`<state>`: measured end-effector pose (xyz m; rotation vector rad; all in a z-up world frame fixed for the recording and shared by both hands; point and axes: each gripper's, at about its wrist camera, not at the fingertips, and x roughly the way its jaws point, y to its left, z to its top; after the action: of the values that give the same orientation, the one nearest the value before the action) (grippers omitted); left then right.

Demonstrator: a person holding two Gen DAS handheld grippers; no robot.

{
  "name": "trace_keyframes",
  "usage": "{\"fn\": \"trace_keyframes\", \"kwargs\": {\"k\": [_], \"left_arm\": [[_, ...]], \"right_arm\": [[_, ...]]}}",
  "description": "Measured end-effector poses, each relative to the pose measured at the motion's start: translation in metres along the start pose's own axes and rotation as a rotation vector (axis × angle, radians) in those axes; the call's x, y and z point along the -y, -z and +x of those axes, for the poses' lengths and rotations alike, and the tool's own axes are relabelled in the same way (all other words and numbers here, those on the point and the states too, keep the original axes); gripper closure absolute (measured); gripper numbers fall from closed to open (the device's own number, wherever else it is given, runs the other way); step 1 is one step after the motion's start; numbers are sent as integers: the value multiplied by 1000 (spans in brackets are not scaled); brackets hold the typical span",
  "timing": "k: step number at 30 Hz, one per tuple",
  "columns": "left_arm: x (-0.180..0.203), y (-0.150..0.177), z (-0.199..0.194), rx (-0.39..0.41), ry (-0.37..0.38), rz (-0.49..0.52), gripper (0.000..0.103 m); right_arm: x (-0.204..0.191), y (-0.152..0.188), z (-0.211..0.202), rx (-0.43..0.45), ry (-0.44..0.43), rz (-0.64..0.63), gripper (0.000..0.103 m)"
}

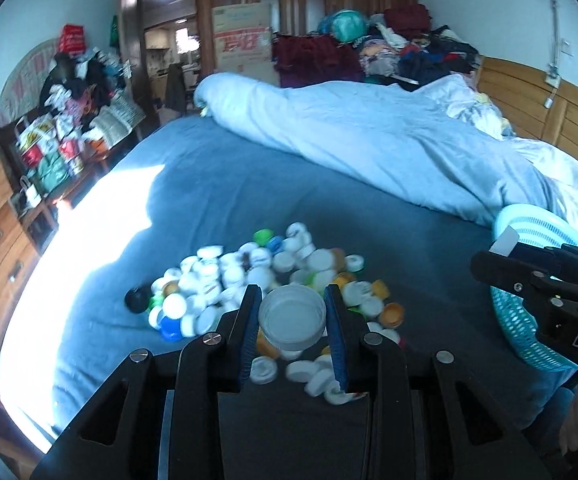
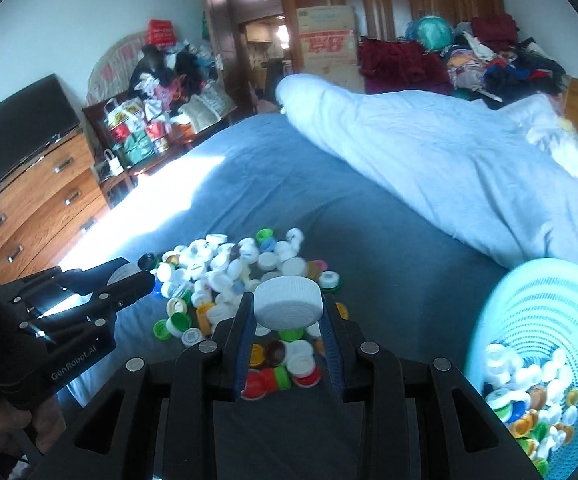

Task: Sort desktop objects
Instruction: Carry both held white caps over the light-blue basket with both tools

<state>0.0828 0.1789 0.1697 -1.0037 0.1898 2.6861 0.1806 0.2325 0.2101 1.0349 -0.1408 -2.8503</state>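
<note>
Bottle caps (image 1: 273, 280) in a loose heap, mostly white with some green, orange, blue and one black, lie on the blue bed sheet (image 1: 217, 200), and both pairs of tongs are up above them with a catch each. Left tongs (image 1: 292, 316) are clamped on a white cap (image 1: 292, 318) held open side up, its hollow showing, blue pads pressed against its two sides. Right tongs (image 2: 288, 312) are clamped on a second white cap (image 2: 289, 305), this one flat top up with its ribbed rim showing between the pads. From the right wrist view the left tongs come in at the left edge, a hand (image 2: 13, 428) gripping the handle low in the corner. Over on the right, a light blue mesh basket (image 2: 537, 320) sits tilted on the bed, near the heap but apart from it, already holding a mix of white, green and orange caps (image 2: 529, 396). Beyond the heap, a pale blue duvet (image 1: 369, 136) lies bunched across the far side of the bed. A wooden chest of drawers (image 2: 45, 196) stands along the left.
</note>
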Motion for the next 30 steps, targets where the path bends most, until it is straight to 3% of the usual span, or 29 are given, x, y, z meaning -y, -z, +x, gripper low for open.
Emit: {"fn": "trace_keyframes", "kwargs": {"k": [15, 30], "left_arm": [[92, -30, 1, 10, 100, 121, 76], [197, -50, 12, -50, 219, 274, 76]], "right_arm": [[95, 3, -60, 27, 170, 152, 69], [167, 39, -83, -20, 235, 306, 68]]}}
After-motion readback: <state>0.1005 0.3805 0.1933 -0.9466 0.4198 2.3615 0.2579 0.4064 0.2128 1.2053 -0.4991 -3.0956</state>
